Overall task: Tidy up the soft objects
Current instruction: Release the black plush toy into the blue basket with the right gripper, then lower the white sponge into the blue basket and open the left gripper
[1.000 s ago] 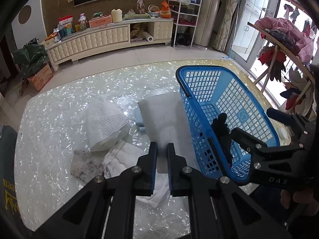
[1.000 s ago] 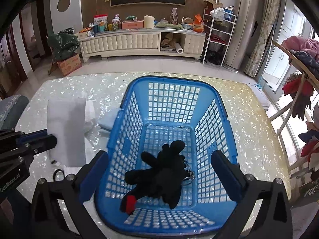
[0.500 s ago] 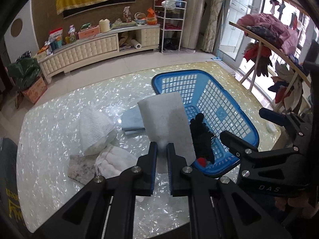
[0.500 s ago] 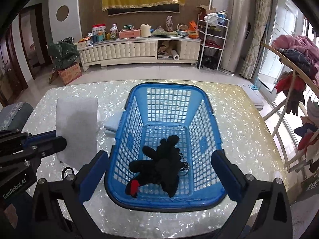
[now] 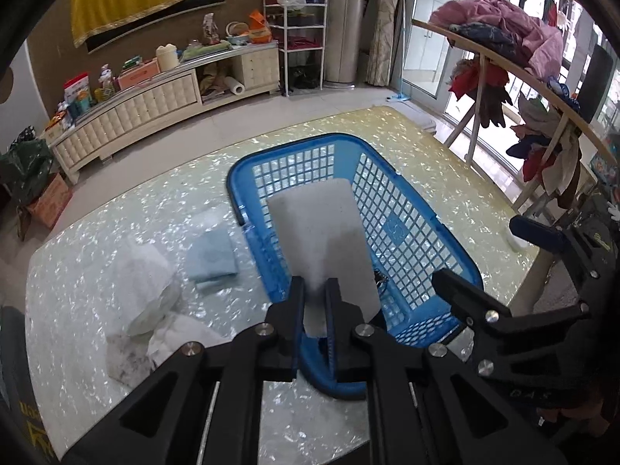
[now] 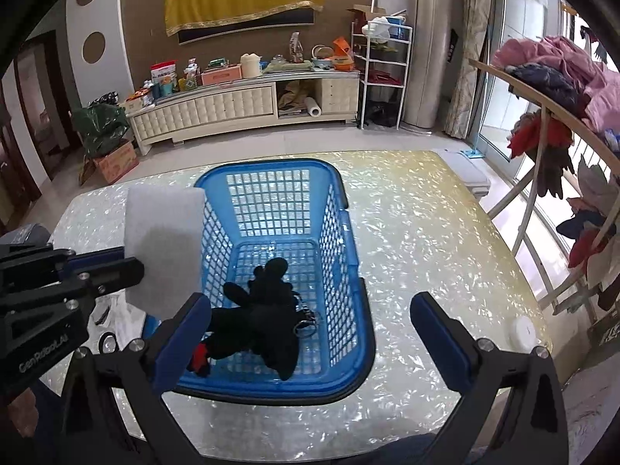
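Note:
My left gripper (image 5: 313,302) is shut on a flat white foam sheet (image 5: 321,236) and holds it in the air over the near left part of the blue basket (image 5: 422,228). The sheet also shows in the right wrist view (image 6: 164,244), beside the basket's left wall (image 6: 211,248). A black plush toy (image 6: 259,321) with a red tip lies in the basket. My right gripper (image 6: 310,337) is open and empty, above the basket's near end. On the table left of the basket lie a light blue cloth (image 5: 211,257), a white knitted item (image 5: 143,275) and white rags (image 5: 178,339).
The pearly table (image 6: 426,240) carries a small white round lid (image 6: 523,329) at its right edge. A clothes rack (image 6: 550,116) with garments stands to the right. A cabinet (image 6: 232,104) and shelves stand across the floor.
My left gripper has lifted the white sheet and carried it right, from beside the basket to over its near left part. The right gripper has risen a little and stays open.

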`<state>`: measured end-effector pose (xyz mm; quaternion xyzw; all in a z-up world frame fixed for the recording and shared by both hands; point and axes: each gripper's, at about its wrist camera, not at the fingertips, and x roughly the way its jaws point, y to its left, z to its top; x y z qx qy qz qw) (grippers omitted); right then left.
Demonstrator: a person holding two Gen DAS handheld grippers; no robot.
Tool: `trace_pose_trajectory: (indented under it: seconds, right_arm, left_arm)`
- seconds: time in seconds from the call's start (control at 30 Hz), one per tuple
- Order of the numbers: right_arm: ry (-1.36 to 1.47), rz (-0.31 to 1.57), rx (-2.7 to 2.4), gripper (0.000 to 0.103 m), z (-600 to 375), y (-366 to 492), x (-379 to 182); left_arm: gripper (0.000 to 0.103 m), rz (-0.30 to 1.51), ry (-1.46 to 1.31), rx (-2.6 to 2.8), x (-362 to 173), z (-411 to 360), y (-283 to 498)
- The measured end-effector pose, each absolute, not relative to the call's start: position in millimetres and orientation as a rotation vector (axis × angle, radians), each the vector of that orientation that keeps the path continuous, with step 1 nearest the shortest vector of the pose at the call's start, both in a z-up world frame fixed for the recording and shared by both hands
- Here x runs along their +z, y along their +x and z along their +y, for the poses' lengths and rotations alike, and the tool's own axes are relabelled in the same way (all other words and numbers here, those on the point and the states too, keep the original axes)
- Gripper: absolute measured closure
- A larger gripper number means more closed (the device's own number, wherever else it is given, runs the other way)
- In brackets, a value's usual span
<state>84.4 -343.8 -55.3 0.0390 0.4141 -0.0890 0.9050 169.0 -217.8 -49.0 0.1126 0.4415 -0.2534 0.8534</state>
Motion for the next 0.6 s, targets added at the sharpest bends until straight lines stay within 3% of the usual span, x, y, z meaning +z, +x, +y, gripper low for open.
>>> trace_pose_trajectory:
  seconds: [0.6]
  right_arm:
    - [0.116, 0.895, -0.181, 0.000, -381.1, 110.5, -81.4]
  left_arm:
    - [0.093, 1.002, 0.305, -0.584, -96.9, -272.2, 236.3]
